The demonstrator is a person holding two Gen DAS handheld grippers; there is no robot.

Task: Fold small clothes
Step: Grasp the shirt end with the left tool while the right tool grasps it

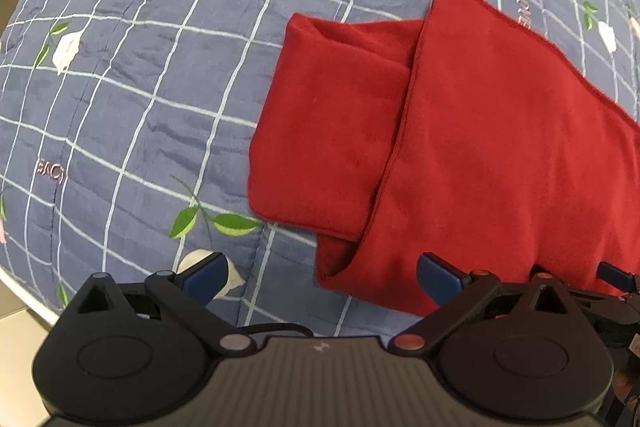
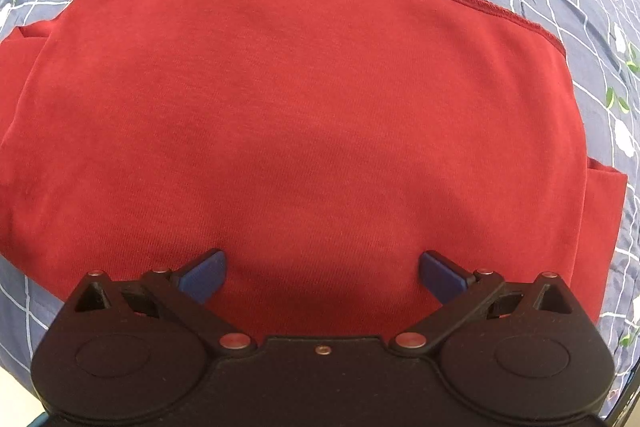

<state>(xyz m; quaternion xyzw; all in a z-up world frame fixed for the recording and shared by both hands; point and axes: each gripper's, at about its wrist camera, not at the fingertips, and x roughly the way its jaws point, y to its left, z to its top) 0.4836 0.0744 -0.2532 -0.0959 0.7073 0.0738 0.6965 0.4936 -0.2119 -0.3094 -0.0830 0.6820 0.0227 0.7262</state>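
quilted blue bedspread (image 1: 132,99), crossed by white grid lines and printed with pale flowers and green leaves, covers the whole surface. on it lies the folded red garment (image 2: 280,115), 1 stitched hem along its far edge. left gripper (image 1: 322,277) and right gripper (image 2: 322,273) both gape wide, holding nothing.

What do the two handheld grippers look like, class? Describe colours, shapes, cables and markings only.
The left gripper and the right gripper look alike: a black body with two round housings, black linkage arms, silver or reddish round pivots, and blue pads on the jaws. The left one has a grey ribbed centre plate with a small white mark and a black cable.
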